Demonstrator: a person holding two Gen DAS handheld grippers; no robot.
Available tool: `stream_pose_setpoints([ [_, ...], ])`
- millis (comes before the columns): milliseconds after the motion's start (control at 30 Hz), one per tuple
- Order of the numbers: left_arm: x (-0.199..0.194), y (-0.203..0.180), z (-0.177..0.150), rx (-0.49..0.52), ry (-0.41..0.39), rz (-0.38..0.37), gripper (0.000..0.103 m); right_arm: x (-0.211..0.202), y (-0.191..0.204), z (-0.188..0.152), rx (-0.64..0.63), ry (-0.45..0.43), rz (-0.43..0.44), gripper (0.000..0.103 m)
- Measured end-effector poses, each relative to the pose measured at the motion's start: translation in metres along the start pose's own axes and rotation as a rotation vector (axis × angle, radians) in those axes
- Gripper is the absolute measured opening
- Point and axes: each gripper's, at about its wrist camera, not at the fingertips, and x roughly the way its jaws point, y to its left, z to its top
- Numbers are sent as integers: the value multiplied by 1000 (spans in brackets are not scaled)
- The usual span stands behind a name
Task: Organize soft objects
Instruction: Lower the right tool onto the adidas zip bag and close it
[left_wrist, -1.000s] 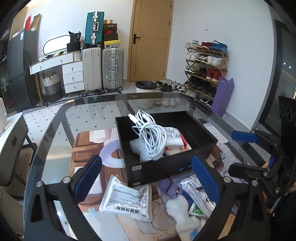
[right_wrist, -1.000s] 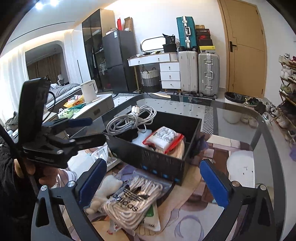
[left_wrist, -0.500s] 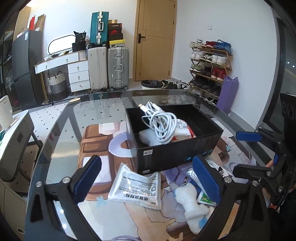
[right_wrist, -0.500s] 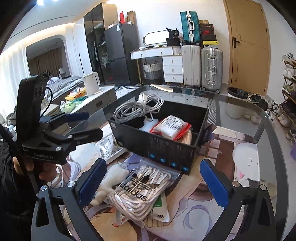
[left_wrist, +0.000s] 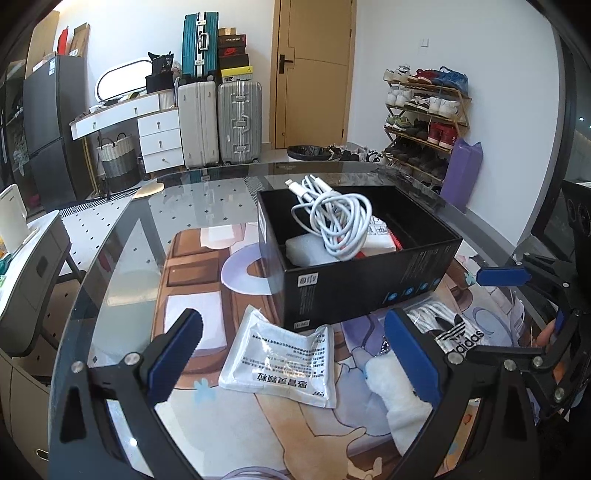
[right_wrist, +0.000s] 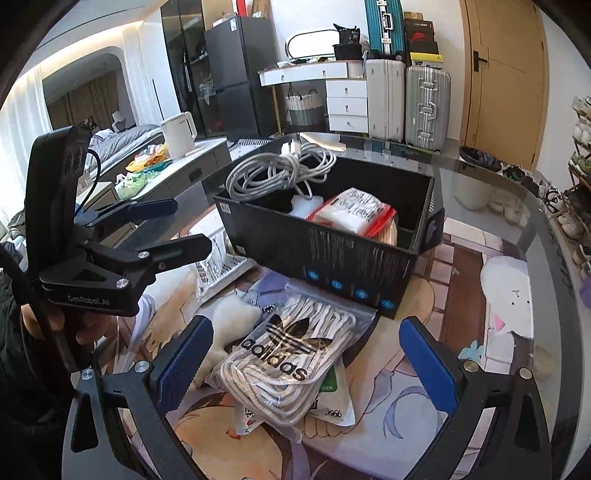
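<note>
Both claws have drawn back from the black box since a second ago: the box (left_wrist: 354, 254) now sits higher and smaller, at frame centre in the left wrist view, and more of the loose items in front of it is exposed. Left claw (left_wrist: 291, 354): spread, holding nothing, hovering above the white foil sachet (left_wrist: 284, 363) that lies flat on the glass desk (left_wrist: 122, 258) just in front of the box, lower centre. Right claw (right_wrist: 306, 362): likewise spread and empty, poised over the adidas bag of laces (right_wrist: 288, 358), which overlaps a green-and-white packet (right_wrist: 332, 398) at lower centre of the right wrist view. A white plush toy (right_wrist: 232, 317) lies touching the bag on its left side. Inside the box: a coiled white cable (left_wrist: 332, 221), a white foam block (left_wrist: 306, 251) and a red-edged pouch (right_wrist: 354, 214); the right-hand part of the box appears free. Probable step in hand: picking the next soft item for the box. To do it well, lower each claw squarely so the two pads bracket the item's narrow span, pinch the sachet at a raised crease rather than flat against the glass, grip the slippery bag by its bulk of laces, and lift clear of the box wall before releasing.
</note>
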Motion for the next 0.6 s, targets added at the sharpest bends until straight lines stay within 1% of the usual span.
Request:
stream_pose_setpoints([
  [200, 10, 5, -5, 4, 41, 9, 99, 14, 5, -5, 4, 56, -9, 102],
  [600, 19, 7, -12, 5, 93, -16, 99, 30, 6, -8, 25, 105, -29, 102],
])
